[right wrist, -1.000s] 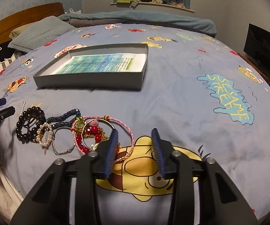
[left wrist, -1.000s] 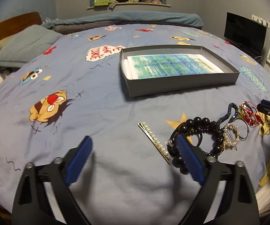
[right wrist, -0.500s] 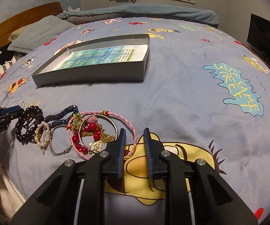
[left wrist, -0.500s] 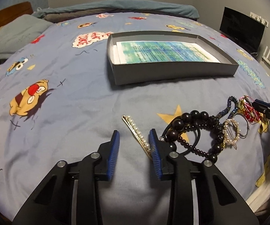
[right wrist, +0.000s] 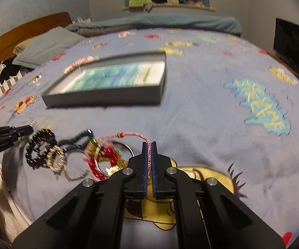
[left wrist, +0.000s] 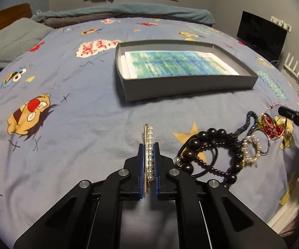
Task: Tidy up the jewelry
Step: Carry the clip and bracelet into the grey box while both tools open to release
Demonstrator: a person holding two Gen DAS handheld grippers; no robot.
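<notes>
Bedspread [left wrist: 70, 141] with cartoon print under us, grey box [left wrist: 186, 87] well ahead of both jaws. Our left gripper [left wrist: 148, 145] clenched on pearl hair clip [left wrist: 150, 145], clip lying lengthwise between pads, tip poking out ahead. Our right gripper [right wrist: 148, 145] clamped on pink braided cord [right wrist: 132, 134], rest of loop trailing left of jaws into jewelry pile [right wrist: 74, 155]. Risk as we judge: cord snagged among red beads and bangles, lift could drag pile; thin clip could pivot or slip from pads.
</notes>
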